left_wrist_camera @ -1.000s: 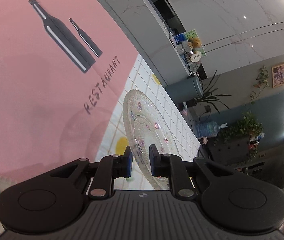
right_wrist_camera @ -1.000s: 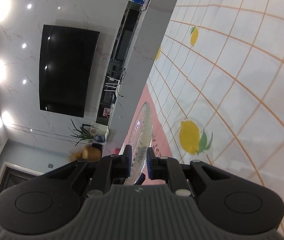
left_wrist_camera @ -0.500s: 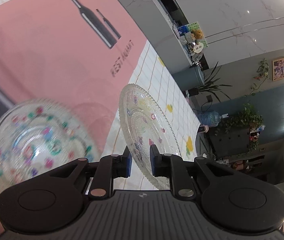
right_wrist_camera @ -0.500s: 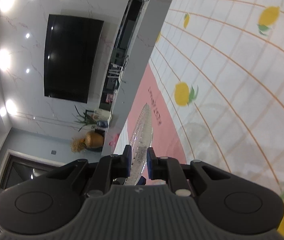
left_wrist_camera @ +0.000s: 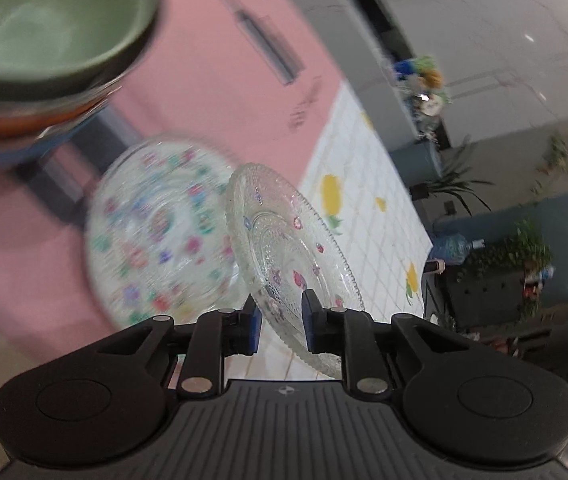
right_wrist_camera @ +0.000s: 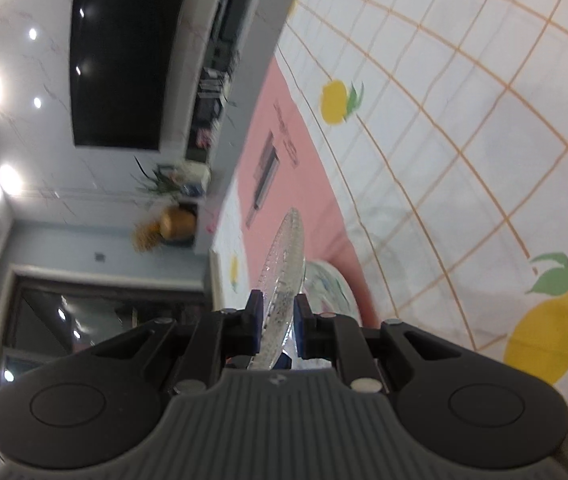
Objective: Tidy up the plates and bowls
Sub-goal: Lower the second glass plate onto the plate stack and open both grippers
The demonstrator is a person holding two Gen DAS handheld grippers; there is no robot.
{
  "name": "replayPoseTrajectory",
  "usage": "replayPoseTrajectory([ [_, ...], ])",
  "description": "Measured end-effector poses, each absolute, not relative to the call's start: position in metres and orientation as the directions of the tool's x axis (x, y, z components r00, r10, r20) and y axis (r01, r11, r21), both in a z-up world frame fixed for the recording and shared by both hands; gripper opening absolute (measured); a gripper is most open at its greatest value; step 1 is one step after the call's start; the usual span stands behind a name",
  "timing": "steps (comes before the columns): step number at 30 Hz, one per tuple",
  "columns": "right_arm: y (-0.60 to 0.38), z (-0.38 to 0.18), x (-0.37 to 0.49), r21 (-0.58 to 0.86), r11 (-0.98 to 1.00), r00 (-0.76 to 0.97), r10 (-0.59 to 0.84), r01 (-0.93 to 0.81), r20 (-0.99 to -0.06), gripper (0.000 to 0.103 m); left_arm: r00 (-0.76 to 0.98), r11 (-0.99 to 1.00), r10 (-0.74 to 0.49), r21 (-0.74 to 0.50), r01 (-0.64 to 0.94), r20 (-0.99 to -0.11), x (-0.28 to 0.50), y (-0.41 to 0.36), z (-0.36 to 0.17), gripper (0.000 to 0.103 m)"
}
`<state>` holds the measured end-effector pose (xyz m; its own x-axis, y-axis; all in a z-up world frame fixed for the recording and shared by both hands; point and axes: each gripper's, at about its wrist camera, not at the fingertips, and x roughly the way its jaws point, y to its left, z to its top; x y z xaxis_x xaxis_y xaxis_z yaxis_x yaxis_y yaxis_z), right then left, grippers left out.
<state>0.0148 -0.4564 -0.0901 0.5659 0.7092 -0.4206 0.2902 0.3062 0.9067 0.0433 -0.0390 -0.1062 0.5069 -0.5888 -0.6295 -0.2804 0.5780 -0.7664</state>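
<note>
The left tongs (left_wrist_camera: 279,320) have the edge of a clear glass plate with small coloured flowers (left_wrist_camera: 284,248) between their blue pads (left_wrist_camera: 255,330); the jaws have just been opening a little, and a thin gap shows on each side of the rim, so they no longer squeeze it; the plate stands tilted on its edge, up off the table (left_wrist_camera: 368,208). The right tongs (right_wrist_camera: 275,322) pinch the same plate (right_wrist_camera: 286,268) at another spot on its rim, and here the plate looks thin because it is seen from the side; these tongs are pressed close on the glass.

Just beside the held plate, to its left in the left wrist view, a second clear glass plate with bright coloured dots (left_wrist_camera: 159,236) lies flat on a pink mat with dark bottle pictures (left_wrist_camera: 219,80); it looks blurred; in the right wrist view a bit of it (right_wrist_camera: 332,286) peeks out just behind the tongs.

At the top left of the left wrist view sits a stack of bowls; a green bowl (left_wrist_camera: 51,24) is on top, an orange bowl (left_wrist_camera: 35,122) is under it, and a blue bowl (left_wrist_camera: 19,152) is at the bottom; the stack is near the flat plate.

The table wears a white cloth with orange lines and yellow lemons (right_wrist_camera: 464,128); the pink mat lies on top of it.
</note>
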Motion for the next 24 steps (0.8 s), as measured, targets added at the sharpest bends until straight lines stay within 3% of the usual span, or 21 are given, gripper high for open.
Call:
replayPoseTrajectory([
  [10, -0.443, -0.097, 0.021, 0.872, 0.378, 0.497, 0.717, 0.312, -0.489, 0.014, 0.470, 0.597, -0.571, -0.733, -0.325, -0.673, 0.036, -0.043, -0.120, 0.027],
  [12, -0.440, -0.104, 0.024, 0.861, 0.384, 0.469, 0.725, 0.333, -0.505, 0.012, 0.428, 0.605, -0.563, -0.706, -0.370, -0.707, 0.036, -0.044, -0.125, 0.033],
  [13, -0.439, -0.106, 0.024, 0.860, 0.379, 0.463, 0.728, 0.343, -0.506, 0.008, 0.432, 0.597, -0.562, -0.708, -0.377, -0.705, 0.034, -0.042, -0.127, 0.032],
  [24, -0.436, -0.104, 0.028, 0.856, 0.406, 0.444, 0.734, 0.320, -0.514, 0.007, 0.384, 0.657, -0.521, -0.645, -0.390, -0.762, 0.024, -0.041, -0.114, 0.038],
])
